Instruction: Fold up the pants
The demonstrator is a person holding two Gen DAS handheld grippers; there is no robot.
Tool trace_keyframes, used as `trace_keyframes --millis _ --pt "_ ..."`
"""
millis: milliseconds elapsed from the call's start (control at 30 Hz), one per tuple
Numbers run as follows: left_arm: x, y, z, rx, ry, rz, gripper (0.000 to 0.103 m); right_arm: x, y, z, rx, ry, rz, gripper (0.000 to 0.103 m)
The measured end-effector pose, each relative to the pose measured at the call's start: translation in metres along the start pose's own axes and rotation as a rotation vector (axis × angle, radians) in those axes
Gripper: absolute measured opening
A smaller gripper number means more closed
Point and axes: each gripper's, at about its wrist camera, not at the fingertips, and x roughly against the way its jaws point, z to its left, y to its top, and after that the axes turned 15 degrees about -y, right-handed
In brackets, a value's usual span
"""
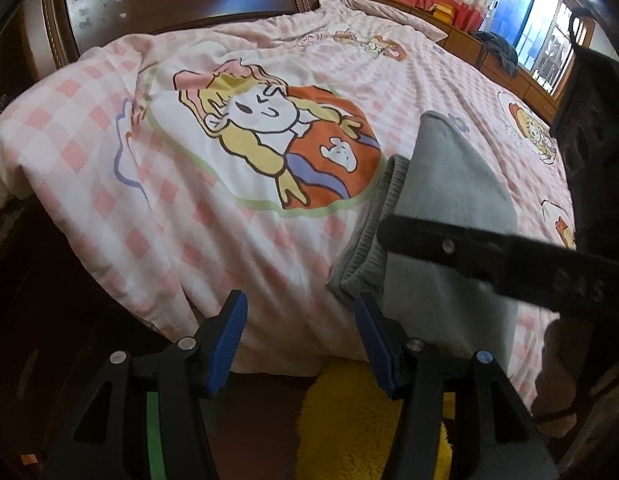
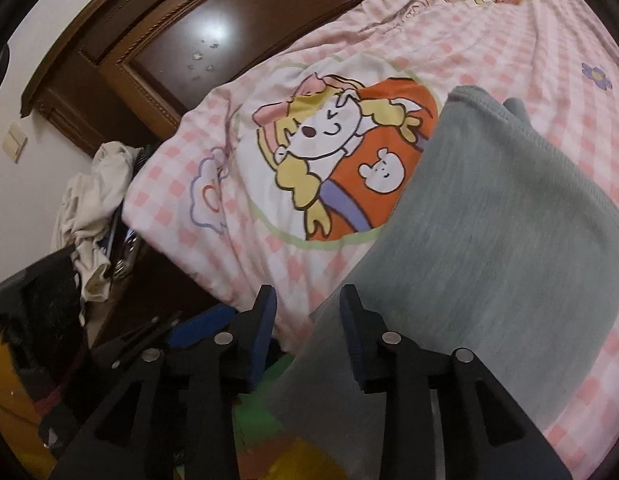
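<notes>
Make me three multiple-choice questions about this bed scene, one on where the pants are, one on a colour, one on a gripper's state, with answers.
1. Where do the pants lie?
A. On the checked bedcover, hanging over its near edge
B. On the floor
C. Over the headboard

2. What colour are the pants?
A. Black
B. Grey
C. Orange

3. How does the left gripper stand?
A. Shut on the pants
B. Shut on the bedcover
C. Open, holding nothing

Answers: 1 A, the grey cloth lies spread over the pink checks and drops past the bed's edge. 2 B, both views show plain grey fabric with a ribbed waistband. 3 C, its blue pads stand apart with only bedcover visible beyond the gap.
</notes>
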Motion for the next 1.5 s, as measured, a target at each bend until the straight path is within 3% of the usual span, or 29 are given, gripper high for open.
trace_keyframes --millis 200,333,467,533,667,800,933,1033,1133,1267,1500 --pt "0.01 0.011 -0.008 -0.014 -0.016 -0.035 0.059 0.053 -0.011 -0.022 -0.007 -0.118 -0.14 0.034" --pt "0.019 0.022 -0.028 -0.05 -0.063 -0.073 0.059 0.071 -0.026 -0.058 -0.095 -0.226 -0.166 0.034" --pt "0.018 0.026 -0.054 -0.12 -0.113 -0.092 0.056 0.072 -0.045 -0.081 -0.173 -0.208 -0.137 0.034" --pt "0.01 0.025 -0.065 -0.149 -0.133 -0.065 0.044 0.066 -0.054 -0.084 -0.172 -0.201 -0.116 0.034" --pt "-0.012 0.015 -0.072 -0.147 -0.167 0.002 0.04 0.053 -0.067 -0.079 -0.149 -0.203 -0.088 0.034" --pt "-0.031 -0.002 -0.066 -0.153 -0.11 0.061 0.037 0.043 -0.075 -0.078 -0.124 -0.234 -0.083 0.034" --pt "-0.041 -0.015 -0.05 -0.165 -0.021 0.101 0.039 0.041 -0.077 -0.077 -0.117 -0.241 -0.081 0.034" --pt "-0.033 -0.012 -0.038 -0.099 -0.059 0.098 0.039 0.043 -0.079 -0.078 -0.126 -0.245 -0.074 0.034" --pt "-0.019 -0.005 -0.042 -0.129 -0.057 0.051 0.039 0.047 -0.08 -0.086 -0.185 -0.231 -0.066 0.035" --pt "-0.012 0.012 -0.046 -0.174 -0.072 0.01 0.049 0.049 -0.081 -0.1 -0.286 -0.2 -0.075 0.05" --pt "-0.054 0.048 -0.037 -0.152 -0.156 0.072 0.05 0.033 -0.07 -0.114 -0.345 -0.151 -0.058 0.05"
